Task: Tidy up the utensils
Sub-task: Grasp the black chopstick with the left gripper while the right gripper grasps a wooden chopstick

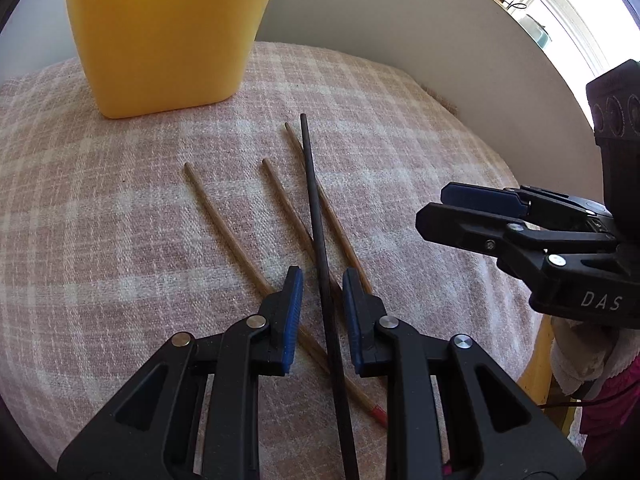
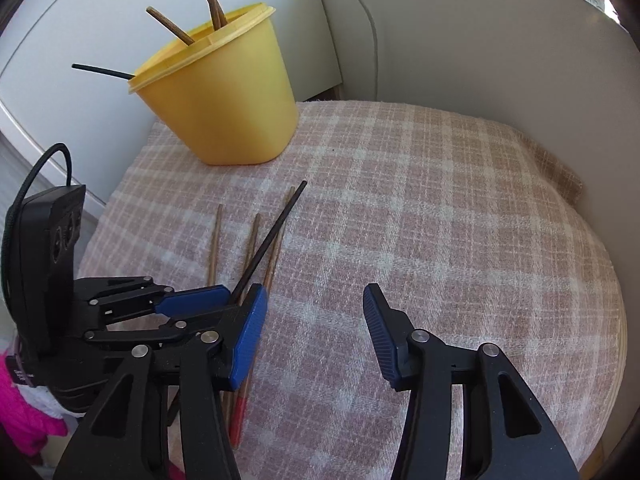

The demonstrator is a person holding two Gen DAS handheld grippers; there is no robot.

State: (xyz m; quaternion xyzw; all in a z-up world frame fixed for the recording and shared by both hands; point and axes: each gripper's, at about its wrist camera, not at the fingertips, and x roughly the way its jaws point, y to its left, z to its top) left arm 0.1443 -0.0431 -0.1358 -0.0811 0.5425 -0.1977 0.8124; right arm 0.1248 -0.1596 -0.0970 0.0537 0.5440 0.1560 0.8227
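A black chopstick [image 1: 316, 216] lies over three brown chopsticks [image 1: 224, 224] on the checked cloth. My left gripper [image 1: 322, 280] is open, low over the cloth, its pads on either side of the black chopstick without touching it. It shows in the right wrist view [image 2: 224, 300] too, with the black chopstick [image 2: 276, 226] running between its fingers. My right gripper [image 2: 316, 336] is open and empty, to the right of the chopsticks. The yellow tub [image 2: 216, 92] at the back holds several sticks. In the left wrist view the tub [image 1: 168, 32] stands just beyond the chopsticks.
The pink and white checked cloth [image 2: 440, 220] covers a round table top. White walls and a cabinet stand close behind. A window [image 1: 568, 12] is at the far right. One brown chopstick has a red end [image 2: 238, 420] near the front edge.
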